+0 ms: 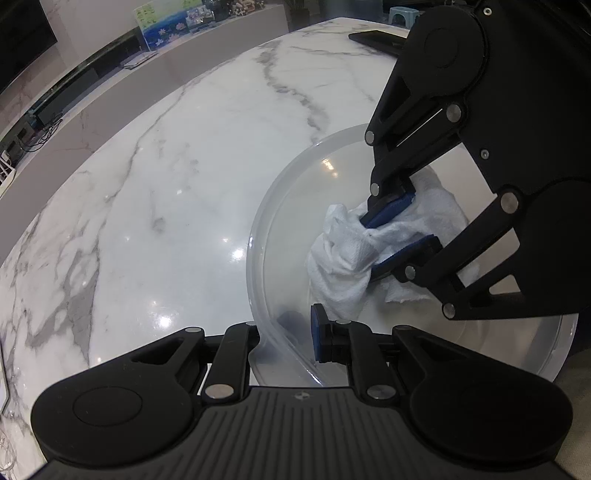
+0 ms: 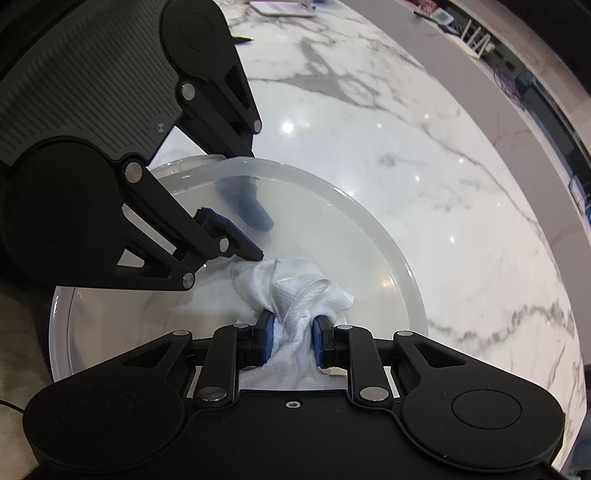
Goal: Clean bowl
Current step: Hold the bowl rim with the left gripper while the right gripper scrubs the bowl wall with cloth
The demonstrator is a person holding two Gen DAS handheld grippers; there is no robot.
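Note:
A large translucent plastic bowl [image 1: 273, 206] [image 2: 369, 218] sits on a white marble table. My left gripper [image 1: 291, 334] is shut on the bowl's near wall, one blue pad inside and the other finger outside, seen blurred through the plastic. It also shows in the right wrist view [image 2: 243, 225] at the bowl's far left rim. My right gripper [image 2: 291, 341] [image 1: 397, 238] is shut on a crumpled white cloth [image 2: 291, 284] [image 1: 343, 254] and presses it against the inside bottom of the bowl.
The marble table [image 1: 166, 192] [image 2: 424, 155] spreads around the bowl. A dark flat object [image 1: 376, 37] lies at its far edge. A white tray-like item [image 2: 280, 7] and a dark pen [image 2: 242, 38] lie far off. Shelving and cables stand beyond the table.

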